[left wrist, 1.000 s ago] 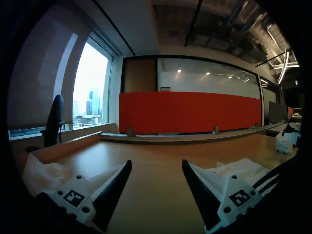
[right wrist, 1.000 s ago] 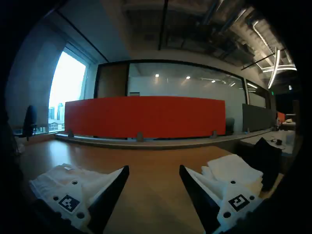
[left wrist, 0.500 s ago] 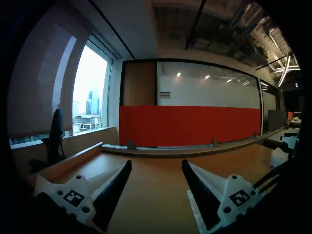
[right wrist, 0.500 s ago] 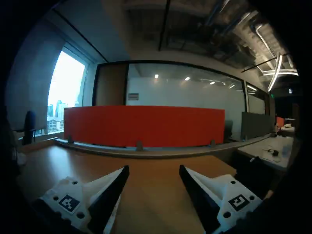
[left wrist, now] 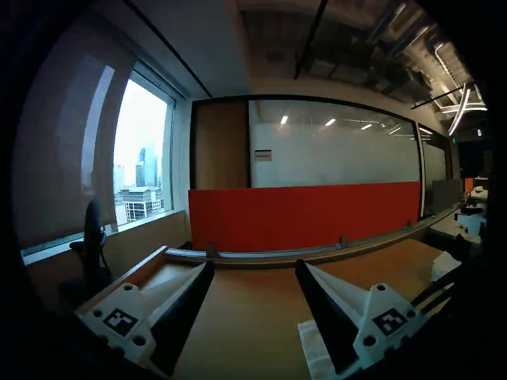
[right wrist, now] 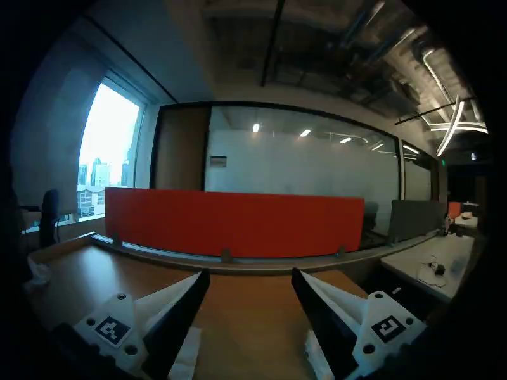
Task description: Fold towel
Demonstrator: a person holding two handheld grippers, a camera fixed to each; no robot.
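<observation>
Towel (left wrist: 310,347) edge on desk (left wrist: 253,316), long axis unclear

Towel (left wrist: 312,349): white cloth lying flat on the wooden desk (left wrist: 253,316). In the left gripper view, one pale strip of it shows at the bottom, right of centre. In the right gripper view, two white parts of the towel (right wrist: 188,354) show at the bottom, with bare desk between them. Its fold state cannot be determined.

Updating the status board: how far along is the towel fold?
Done: no finished fold visible. In hand: nothing; the left gripper and right gripper are both open over the table, with a white towel edge low in the right gripper view. Left: grasp it and fold.
</observation>
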